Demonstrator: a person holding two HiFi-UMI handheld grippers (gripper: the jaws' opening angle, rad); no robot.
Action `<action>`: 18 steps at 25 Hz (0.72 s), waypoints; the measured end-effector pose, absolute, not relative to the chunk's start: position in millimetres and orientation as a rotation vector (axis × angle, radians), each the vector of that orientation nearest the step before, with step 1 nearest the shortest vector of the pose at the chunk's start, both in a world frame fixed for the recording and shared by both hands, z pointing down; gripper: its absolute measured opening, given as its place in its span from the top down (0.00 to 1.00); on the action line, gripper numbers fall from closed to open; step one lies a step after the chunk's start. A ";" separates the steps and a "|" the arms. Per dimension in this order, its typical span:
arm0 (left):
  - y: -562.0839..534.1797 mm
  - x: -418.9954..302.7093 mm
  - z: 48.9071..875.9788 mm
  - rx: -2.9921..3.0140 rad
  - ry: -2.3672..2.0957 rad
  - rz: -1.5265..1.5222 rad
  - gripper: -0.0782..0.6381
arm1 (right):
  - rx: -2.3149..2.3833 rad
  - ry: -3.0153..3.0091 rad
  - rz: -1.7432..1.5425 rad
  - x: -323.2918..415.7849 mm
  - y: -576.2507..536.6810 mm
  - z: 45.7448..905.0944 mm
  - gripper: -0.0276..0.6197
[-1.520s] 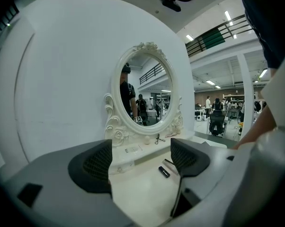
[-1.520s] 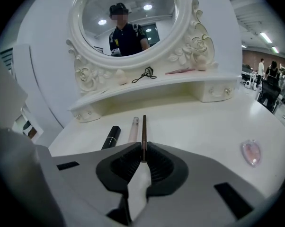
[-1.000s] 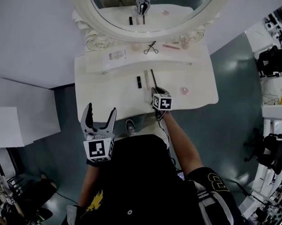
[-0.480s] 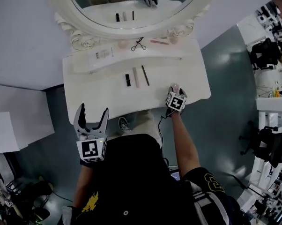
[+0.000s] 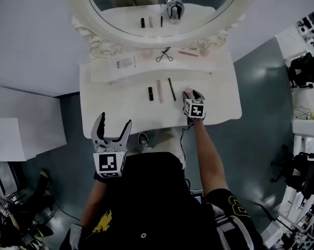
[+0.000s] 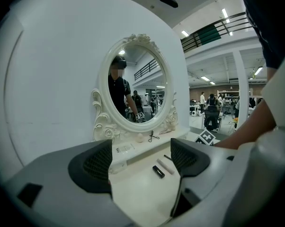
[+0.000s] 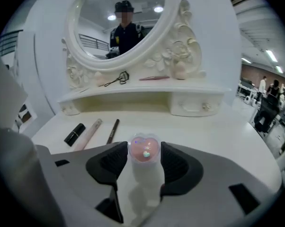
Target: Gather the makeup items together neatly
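Head view: left claw [image 5: 113,124] spread wide and empty, off the front edge of the vanity table [image 5: 120,113], over the floor. Bare tabletop lies ahead of it. Right claw [image 5: 190,94] sits over the table's right half, front edge close behind it, with open top on its right out to the table's side edge. The heart-shaped compact [image 5: 186,91] is at its tips. Left of the claw, in a row: eyeliner pencil [image 5: 171,89], pale tube [image 5: 159,91], black lipstick [image 5: 151,93]. The pencil is nearest, with a bare strip between it and the claw. Eyelash curler [image 5: 165,55] lies beyond, on the raised shelf.

Left gripper view: jaws apart, nothing between. Lipstick [image 6: 158,171] and tube [image 6: 165,166] lie ahead and slightly right, with clear top in front of them.

Right gripper view: jaws have just been closing and the pads sit against both sides of the compact [image 7: 144,149], which rests on the tabletop. Pencil [image 7: 113,130], tube [image 7: 89,132] and lipstick [image 7: 74,134] are ahead-left. The shelf edge is straight ahead, well apart.
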State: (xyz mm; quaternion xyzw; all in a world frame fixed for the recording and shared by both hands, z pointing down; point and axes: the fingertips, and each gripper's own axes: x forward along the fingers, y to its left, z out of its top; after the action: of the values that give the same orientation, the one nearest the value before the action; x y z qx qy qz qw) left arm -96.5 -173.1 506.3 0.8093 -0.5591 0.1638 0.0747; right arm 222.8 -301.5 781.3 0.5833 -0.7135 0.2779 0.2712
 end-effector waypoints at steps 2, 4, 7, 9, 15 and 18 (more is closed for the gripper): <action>-174.2 -97.4 504.9 2.421 -1.689 0.498 0.34 | 1.498 -1.935 0.733 203.8 -316.7 784.4 0.59; -173.3 -97.0 503.2 2.412 -1.698 0.499 0.34 | 1.478 -1.917 0.743 195.7 -323.0 786.5 0.59; -172.8 -100.2 502.4 2.391 -1.708 0.502 0.34 | 1.447 -1.922 0.747 180.0 -324.5 788.5 0.59; -173.3 -102.8 503.0 2.387 -1.710 0.498 0.34 | 1.455 -1.920 0.761 171.8 -325.2 789.7 0.59; -169.5 -108.1 506.5 2.377 -1.714 0.489 0.34 | 1.470 -1.900 0.783 154.8 -319.1 791.2 0.59; -169.2 -109.5 505.5 2.383 -1.716 0.480 0.34 | 1.471 -1.896 0.783 144.3 -315.9 790.5 0.59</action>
State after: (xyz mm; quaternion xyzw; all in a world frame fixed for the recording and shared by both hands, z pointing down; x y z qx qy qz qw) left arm -109.5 -169.2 505.5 0.7981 -0.5747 0.1607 0.0831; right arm 144.3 -315.9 790.5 0.5552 -0.7157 0.2954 0.3037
